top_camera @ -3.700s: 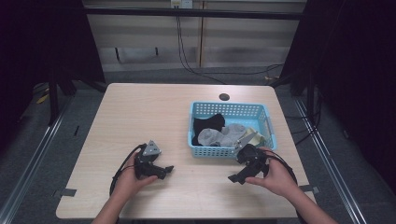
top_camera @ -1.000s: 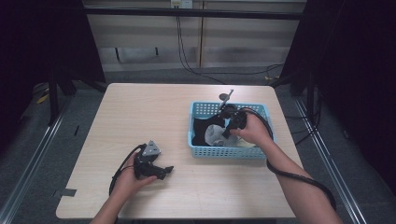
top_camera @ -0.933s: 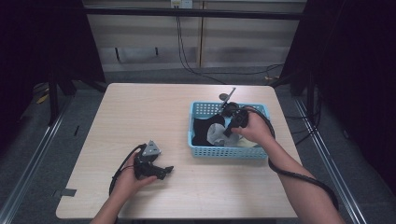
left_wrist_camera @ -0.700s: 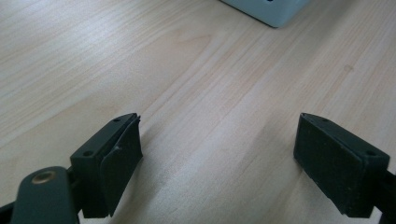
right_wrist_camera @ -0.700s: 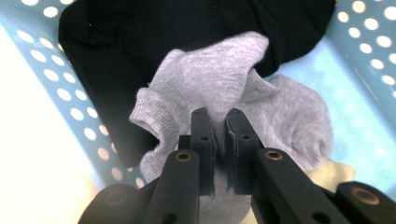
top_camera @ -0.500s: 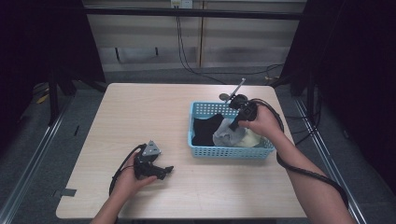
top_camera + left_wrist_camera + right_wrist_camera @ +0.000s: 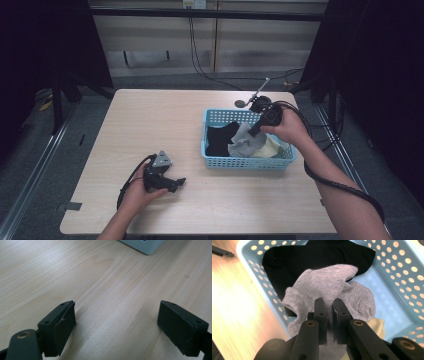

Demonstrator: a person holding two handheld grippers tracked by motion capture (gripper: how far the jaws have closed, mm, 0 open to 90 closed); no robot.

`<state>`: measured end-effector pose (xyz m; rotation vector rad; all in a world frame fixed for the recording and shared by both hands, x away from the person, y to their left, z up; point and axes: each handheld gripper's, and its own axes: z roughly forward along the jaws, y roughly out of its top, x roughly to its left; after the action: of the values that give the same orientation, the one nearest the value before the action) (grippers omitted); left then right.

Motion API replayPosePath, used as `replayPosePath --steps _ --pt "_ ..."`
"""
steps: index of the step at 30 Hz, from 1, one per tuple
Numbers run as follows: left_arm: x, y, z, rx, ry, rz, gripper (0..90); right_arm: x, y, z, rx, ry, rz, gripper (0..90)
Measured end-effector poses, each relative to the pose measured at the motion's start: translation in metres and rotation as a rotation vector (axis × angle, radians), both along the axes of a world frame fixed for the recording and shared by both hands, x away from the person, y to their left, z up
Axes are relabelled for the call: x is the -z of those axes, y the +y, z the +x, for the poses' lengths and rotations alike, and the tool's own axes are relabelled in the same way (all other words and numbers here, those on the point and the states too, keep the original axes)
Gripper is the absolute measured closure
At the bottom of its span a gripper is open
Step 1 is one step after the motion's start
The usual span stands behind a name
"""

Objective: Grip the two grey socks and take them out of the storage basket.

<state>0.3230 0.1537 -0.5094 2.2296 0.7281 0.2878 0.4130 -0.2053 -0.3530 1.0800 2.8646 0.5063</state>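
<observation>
It looks like a lab recording bay. Black curtains [image 7: 45, 45] flank a bare wooden table [image 7: 150, 125]. Cables [image 7: 200, 55] trail across the grey floor [image 7: 30, 150].

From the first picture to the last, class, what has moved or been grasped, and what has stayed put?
The right gripper left the table's near edge, reached into the blue basket, shut on the grey sock and has been lifting it. The black sock and cream sock remain in the basket. The left gripper stays open, resting on the table.
</observation>
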Motion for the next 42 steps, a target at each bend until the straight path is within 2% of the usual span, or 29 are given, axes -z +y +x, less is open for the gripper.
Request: replayPosePath --steps 11,16,21,27,30,35,36,40,42 --pt "0.000 0.000 0.000 0.000 0.000 0.000 14.5 -0.013 0.004 -0.017 -0.060 -0.015 -0.003 83.5" --pt "0.000 0.000 0.000 0.000 0.000 0.000 14.5 -0.022 0.007 -0.029 -0.099 -0.029 0.021 83.5" --pt "0.000 0.000 0.000 0.000 0.000 0.001 14.5 -0.024 0.010 -0.037 -0.126 -0.038 0.025 83.4" --pt "0.000 0.000 0.000 0.000 0.004 -0.003 14.5 -0.024 0.018 -0.052 -0.186 -0.037 0.016 83.4" --pt "0.000 0.000 0.000 0.000 0.004 -0.003 14.5 -0.029 0.025 -0.063 -0.217 -0.040 0.022 83.4" --pt "0.000 0.000 0.000 0.000 0.000 0.001 14.5 -0.033 0.031 -0.072 -0.252 -0.043 0.028 83.4" --pt "0.000 0.000 0.000 0.001 0.000 0.001 14.5 -0.034 0.034 -0.076 -0.274 -0.047 0.032 83.4" --pt "0.000 0.000 0.000 0.000 0.000 0.001 14.5 -0.034 0.039 -0.083 -0.302 -0.049 0.040 83.3" --pt "0.000 0.000 0.000 0.000 0.000 0.001 14.5 -0.034 0.040 -0.085 -0.296 -0.043 0.038 83.4"
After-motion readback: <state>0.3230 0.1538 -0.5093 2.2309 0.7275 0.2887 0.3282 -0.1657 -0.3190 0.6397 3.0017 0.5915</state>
